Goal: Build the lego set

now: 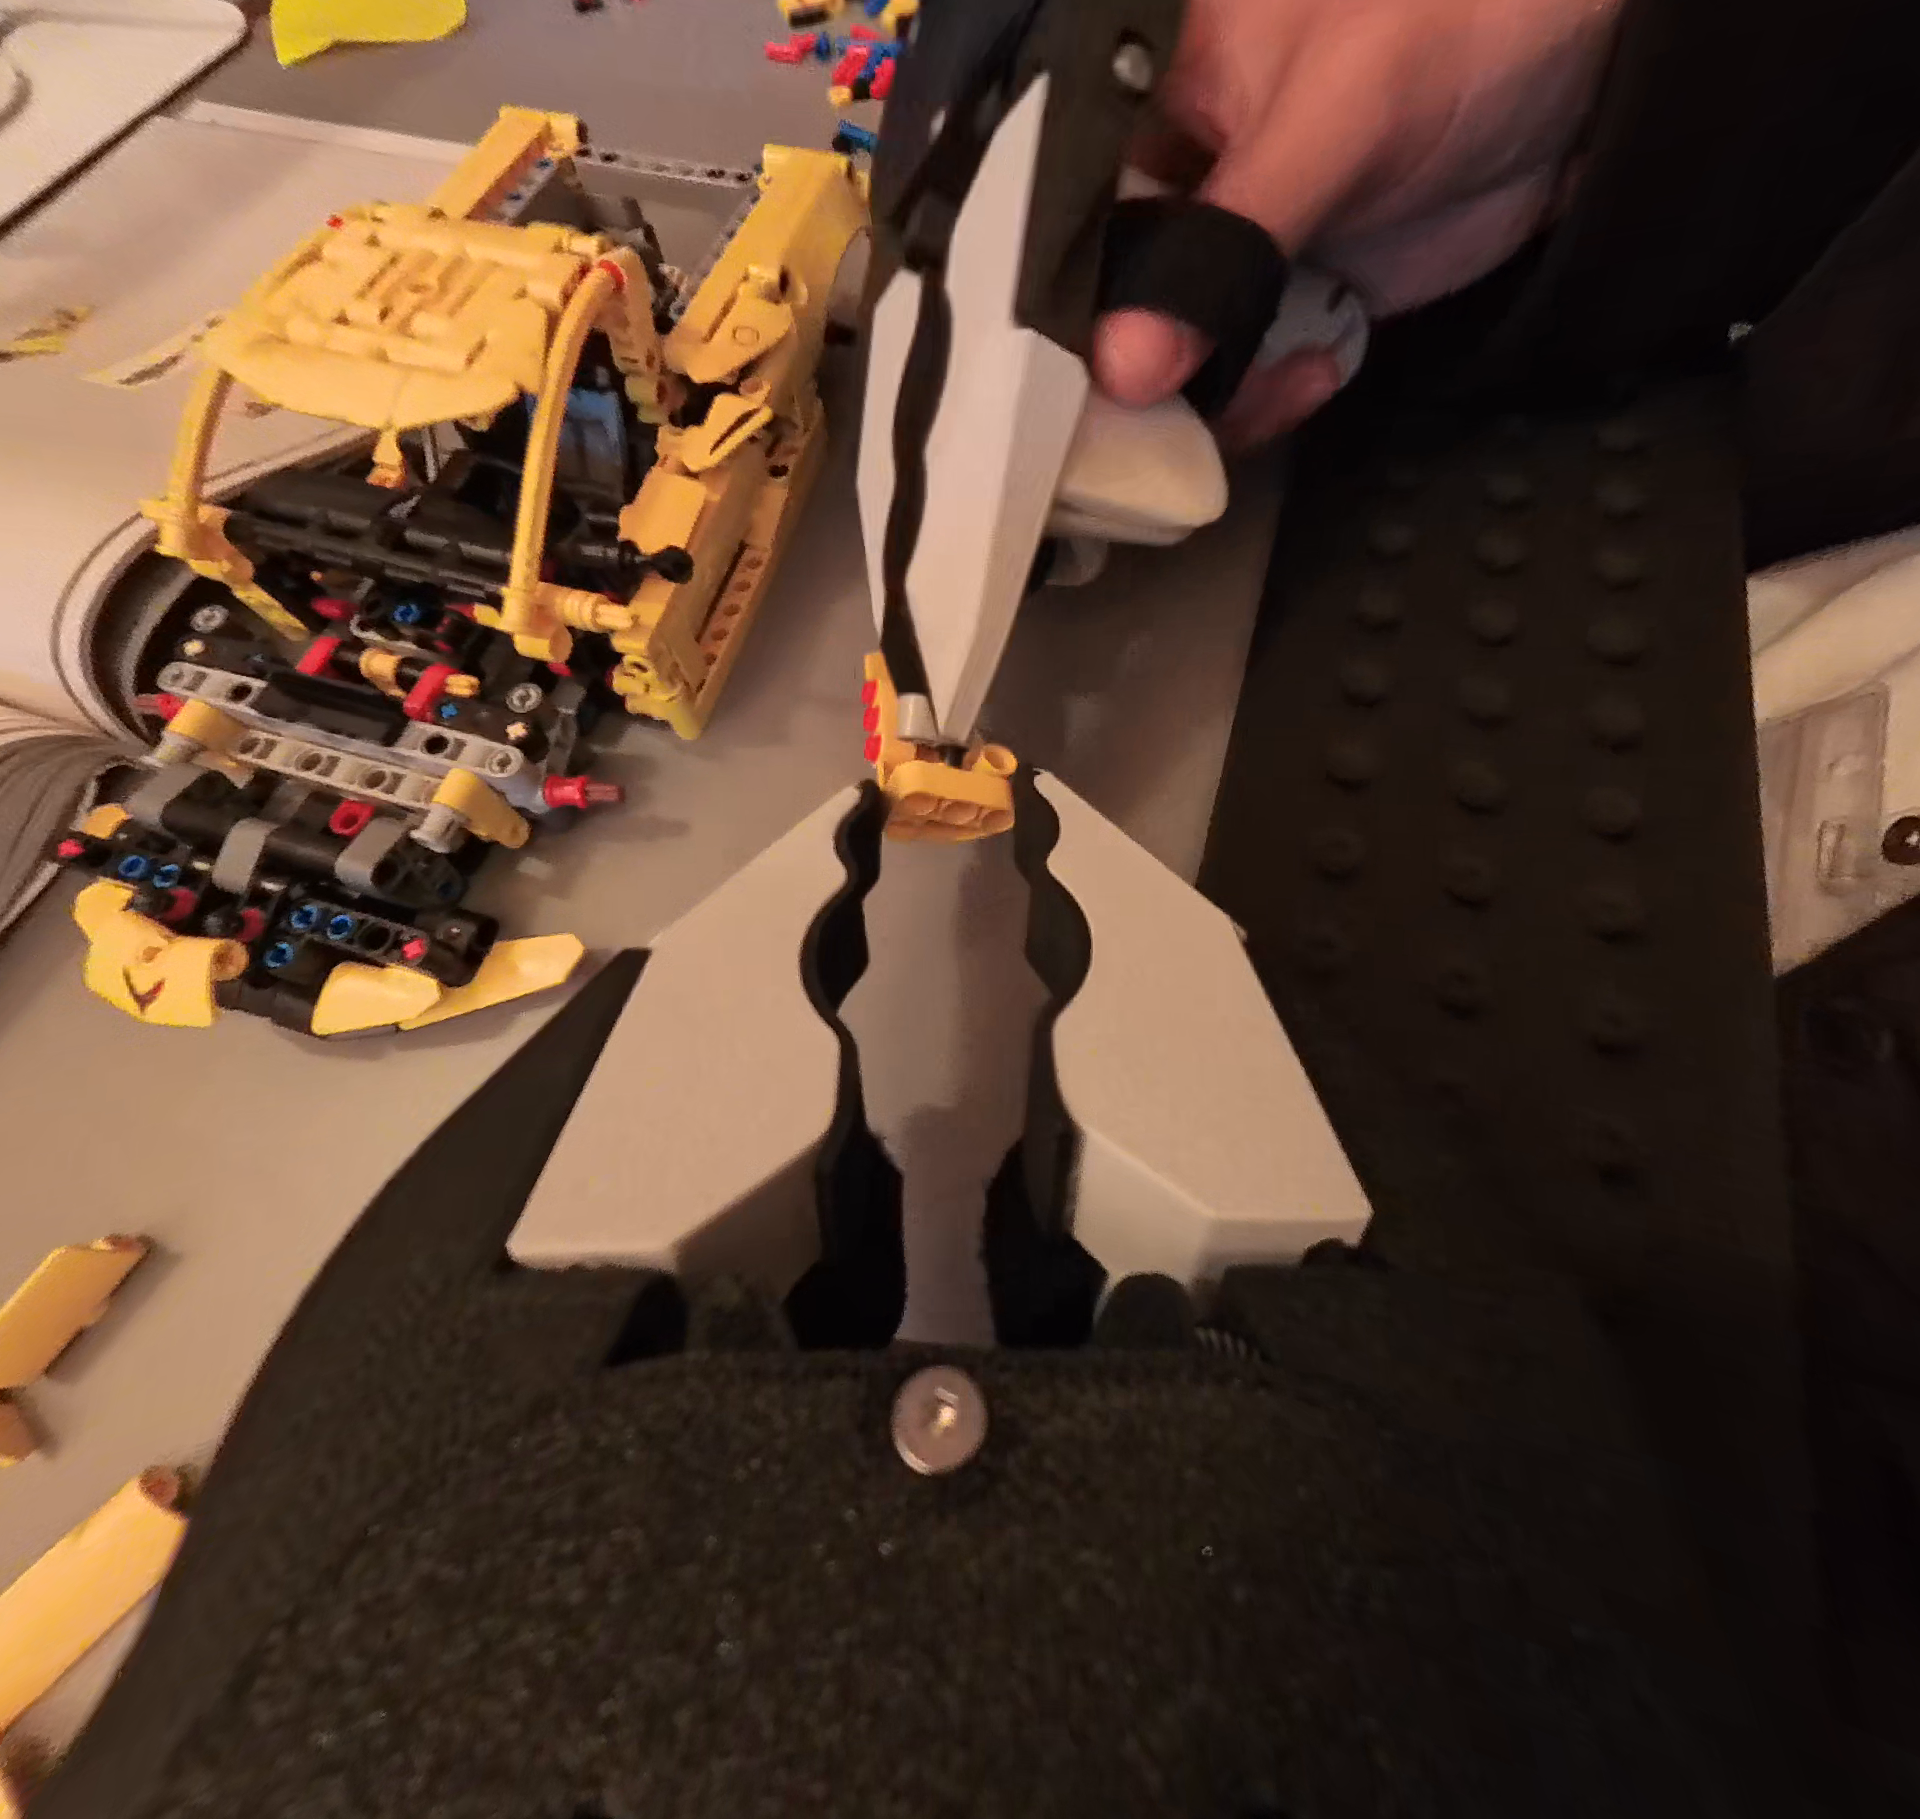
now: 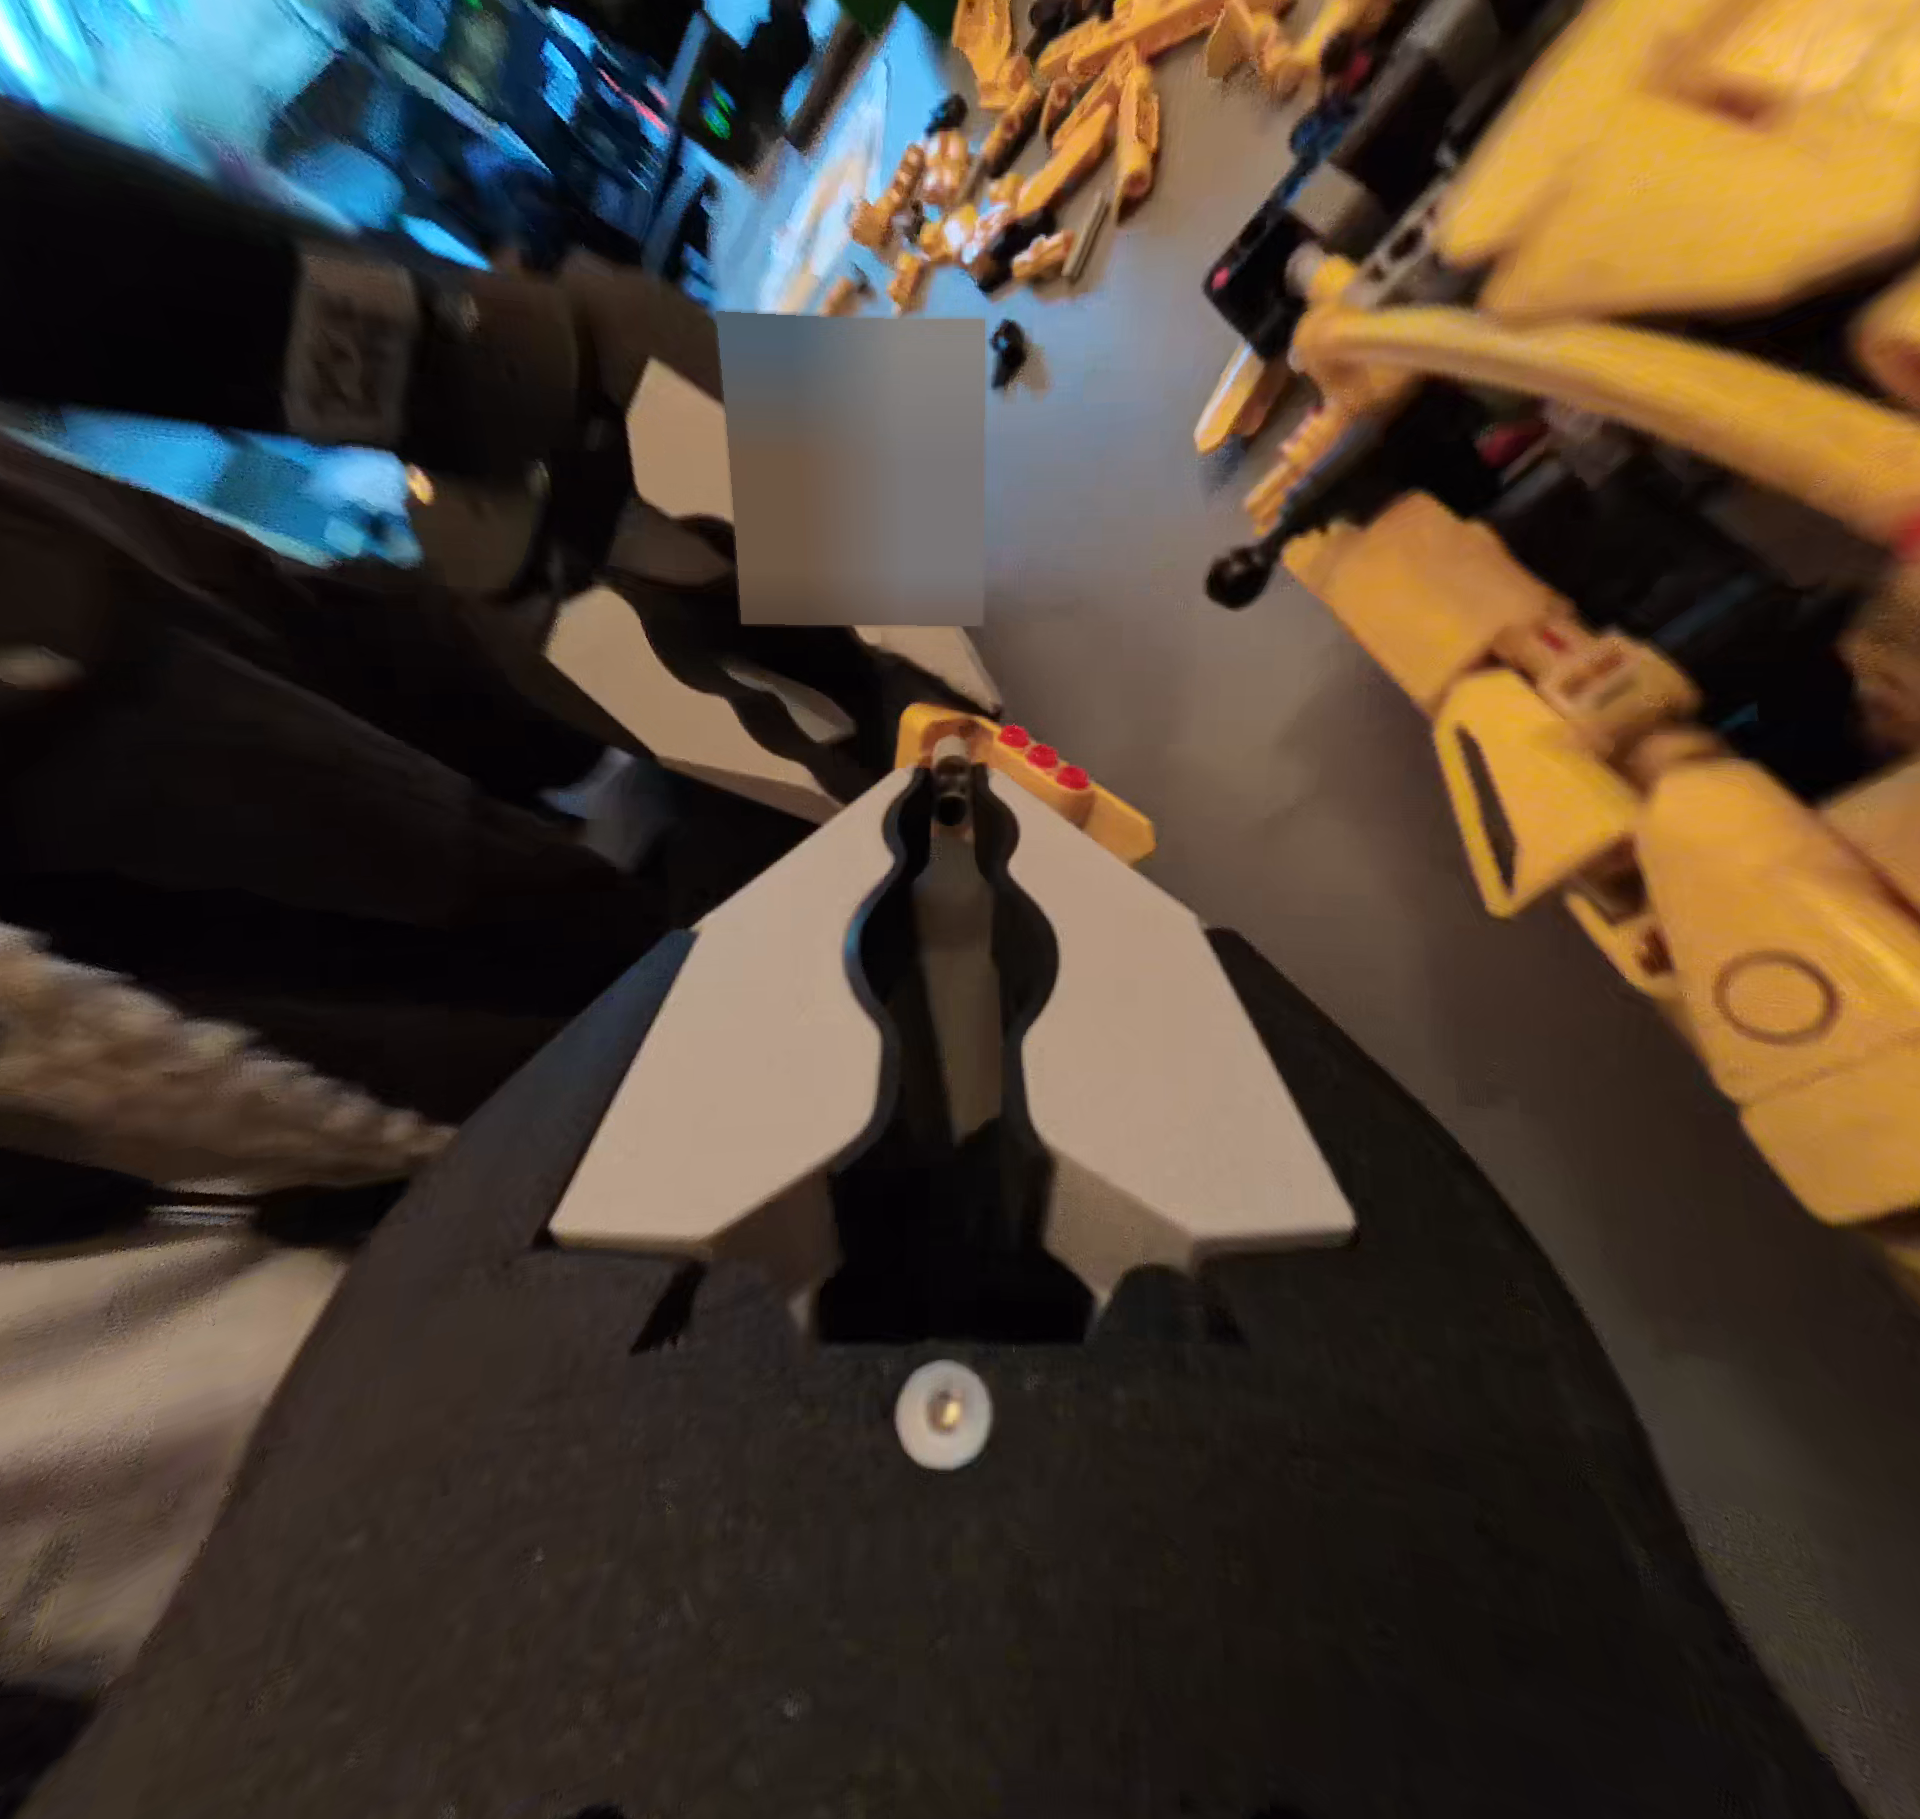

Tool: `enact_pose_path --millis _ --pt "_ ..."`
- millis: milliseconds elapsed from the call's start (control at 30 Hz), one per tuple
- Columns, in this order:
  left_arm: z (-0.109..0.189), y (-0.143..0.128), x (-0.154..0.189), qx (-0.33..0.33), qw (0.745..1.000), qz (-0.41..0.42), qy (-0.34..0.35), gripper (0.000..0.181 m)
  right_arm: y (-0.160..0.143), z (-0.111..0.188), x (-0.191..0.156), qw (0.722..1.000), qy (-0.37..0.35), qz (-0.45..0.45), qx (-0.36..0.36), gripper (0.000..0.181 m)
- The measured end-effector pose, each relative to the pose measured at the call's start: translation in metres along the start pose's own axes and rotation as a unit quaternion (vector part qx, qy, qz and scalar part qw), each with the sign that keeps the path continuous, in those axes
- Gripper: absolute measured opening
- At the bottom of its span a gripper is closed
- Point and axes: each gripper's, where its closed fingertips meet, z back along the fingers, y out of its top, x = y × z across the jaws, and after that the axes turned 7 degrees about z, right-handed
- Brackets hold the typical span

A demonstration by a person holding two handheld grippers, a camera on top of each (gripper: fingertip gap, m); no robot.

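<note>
The left claw point(image 1: 948, 801) was clamped on a small yellow sub-assembly point(image 1: 940, 782), held just above the worktop point(image 1: 727, 938) beside the yellow car model point(image 1: 457, 564). The right claw point(image 2: 951, 782) pinched a short grey-black pin point(image 2: 948, 777) at its socket. Judged light, rigid and slippery; best gripped across flat beam sides.

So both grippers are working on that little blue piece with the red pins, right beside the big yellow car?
Not quite: the small piece is yellow, not blue, as the left wrist view shows. The left gripper and right gripper do meet on it, beside the yellow car.
</note>
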Motion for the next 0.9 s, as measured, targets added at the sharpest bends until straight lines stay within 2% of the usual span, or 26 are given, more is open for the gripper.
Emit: enact_pose_path --millis 133,200,267,367,467,667,767,900 --pt "-0.005 -0.009 -0.004 -0.025 1.0 0.012 -0.005 0.025 -0.009 -0.003 0.012 0.987 -0.088 0.124 -0.047 0.006" --pt "-0.008 -0.015 -0.003 -0.043 0.999 0.007 -0.006 0.025 -0.017 -0.003 0.018 0.978 -0.108 0.159 -0.079 0.006" --pt "-0.011 -0.021 -0.002 -0.057 0.998 0.002 -0.011 0.025 -0.02 -0.004 0.013 0.984 -0.081 0.133 -0.086 0.006" --pt "-0.013 -0.028 -0.005 -0.069 0.997 -0.015 -0.011 0.025 -0.013 0.0 0.009 0.996 -0.033 0.058 -0.053 0.006" --pt "-0.012 -0.028 -0.001 -0.068 0.997 -0.017 -0.029 0.026 -0.008 0.004 0.008 0.999 0.0 0.028 -0.029 0.006" --pt "0.001 0.001 0.007 0.011 0.994 -0.108 0.015 0.03 -0.003 0.005 -0.009 0.997 0.072 -0.017 -0.016 0.006" --pt "0.002 0.004 0.009 0.018 0.99 -0.136 0.026 0.023 -0.006 0.001 -0.018 0.994 0.098 -0.023 -0.034 0.006" --pt "0.002 0.005 0.012 0.019 0.986 -0.16 0.031 0.012 -0.005 -0.002 -0.018 0.995 0.092 -0.02 -0.037 0.006"
